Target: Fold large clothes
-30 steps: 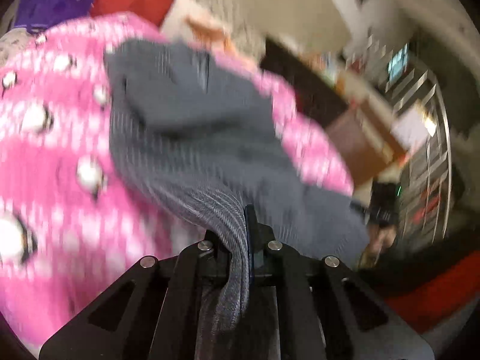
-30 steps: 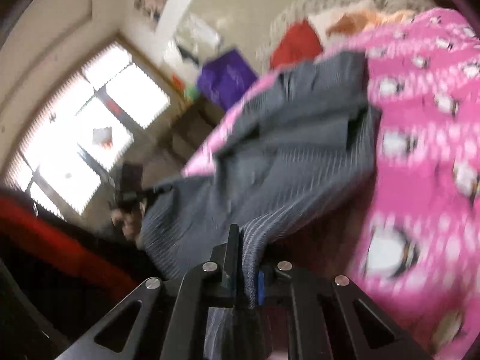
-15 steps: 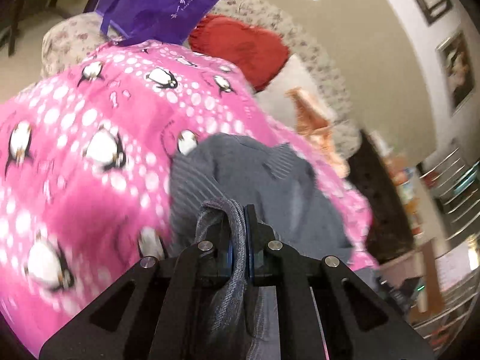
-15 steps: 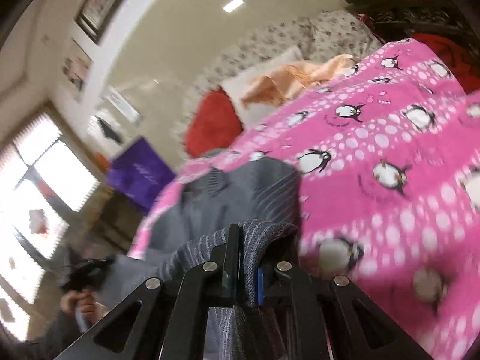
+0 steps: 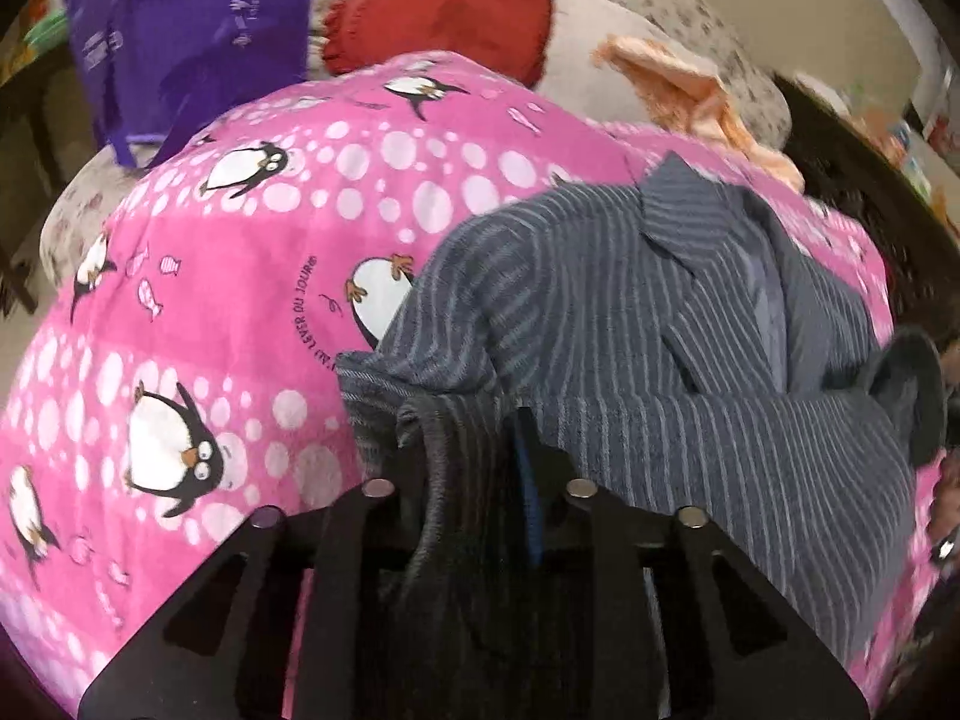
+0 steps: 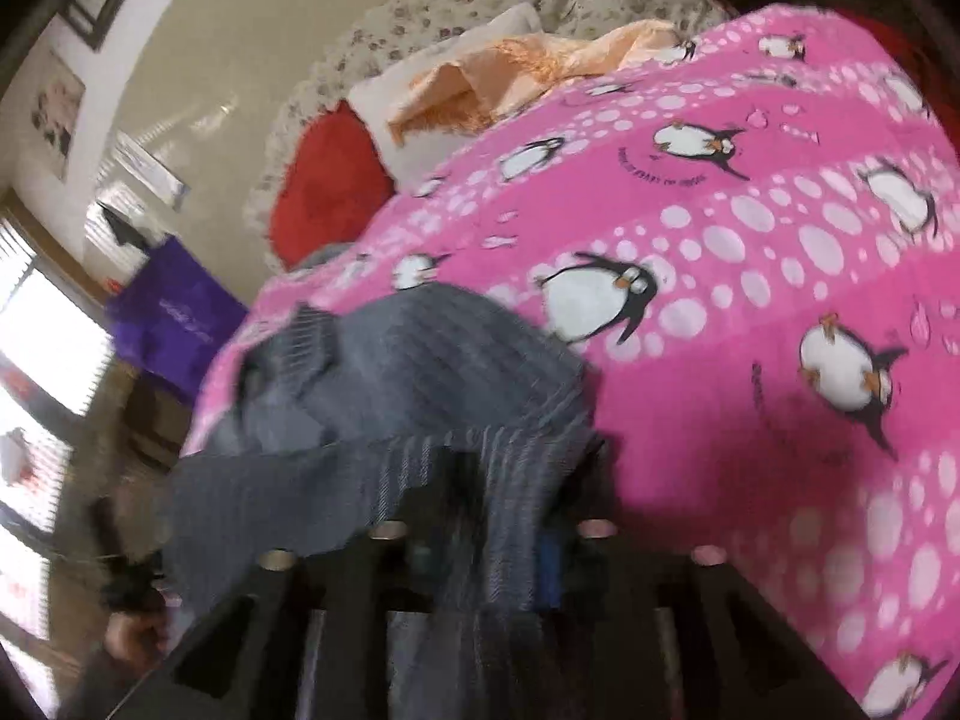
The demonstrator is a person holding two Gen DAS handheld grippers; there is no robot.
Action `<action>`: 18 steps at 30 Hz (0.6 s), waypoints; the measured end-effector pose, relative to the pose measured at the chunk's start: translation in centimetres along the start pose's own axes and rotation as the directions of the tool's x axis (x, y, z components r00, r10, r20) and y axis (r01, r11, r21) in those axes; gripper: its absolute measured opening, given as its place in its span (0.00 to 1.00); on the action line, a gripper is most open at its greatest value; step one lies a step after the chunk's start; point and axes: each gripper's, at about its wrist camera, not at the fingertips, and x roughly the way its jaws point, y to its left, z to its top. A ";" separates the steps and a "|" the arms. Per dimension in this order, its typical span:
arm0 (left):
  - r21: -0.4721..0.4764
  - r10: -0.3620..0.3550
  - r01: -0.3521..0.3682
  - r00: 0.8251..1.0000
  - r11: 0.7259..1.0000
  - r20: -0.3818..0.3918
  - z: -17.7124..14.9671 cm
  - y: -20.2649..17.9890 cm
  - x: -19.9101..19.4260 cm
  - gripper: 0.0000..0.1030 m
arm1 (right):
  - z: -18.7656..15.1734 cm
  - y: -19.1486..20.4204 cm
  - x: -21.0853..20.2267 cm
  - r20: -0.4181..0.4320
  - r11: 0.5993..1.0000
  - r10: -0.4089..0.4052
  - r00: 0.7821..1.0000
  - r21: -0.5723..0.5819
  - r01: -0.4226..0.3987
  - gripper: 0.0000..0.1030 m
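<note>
A grey striped collared shirt (image 5: 630, 324) lies on a pink penguin blanket (image 5: 240, 252) covering a bed. Its collar points to the upper right in the left wrist view. My left gripper (image 5: 474, 450) is shut on a bunched edge of the shirt near the blanket. The shirt also shows in the right wrist view (image 6: 408, 372), blurred, to the left of the blanket (image 6: 750, 312). My right gripper (image 6: 516, 480) is shut on another edge of the shirt; the cloth drapes over its fingers and hides the tips.
A purple bag (image 5: 186, 30), a red cushion (image 5: 444, 12), a white pillow with an orange cloth (image 5: 672, 84) and a floral headboard (image 6: 480, 0) lie beyond the blanket. Dark furniture (image 5: 852, 168) stands at the right. Bright windows (image 6: 36, 360) are at the left.
Both grippers have swung the shirt's held edge up and forward over the bed, folding it onto the part lying on the blanket. Both stay shut on the cloth.
</note>
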 end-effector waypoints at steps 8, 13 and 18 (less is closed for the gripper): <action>-0.063 0.043 -0.031 0.981 0.998 0.191 -3.3 2.5 -9.6 0.73 | -5.6 2.3 -8.9 0.084 0.977 0.170 0.982 -0.142 -0.157 0.55; 0.066 -0.248 0.245 0.968 0.967 0.034 -8.3 -3.8 -9.9 0.32 | -8.3 5.9 -4.9 -0.138 0.935 0.057 0.989 -0.340 -0.101 0.25; 0.179 -0.188 0.218 0.968 0.959 -0.169 -7.4 -8.5 -3.9 0.27 | -5.8 6.4 0.2 -0.192 0.950 -0.053 0.980 -0.312 -0.010 0.24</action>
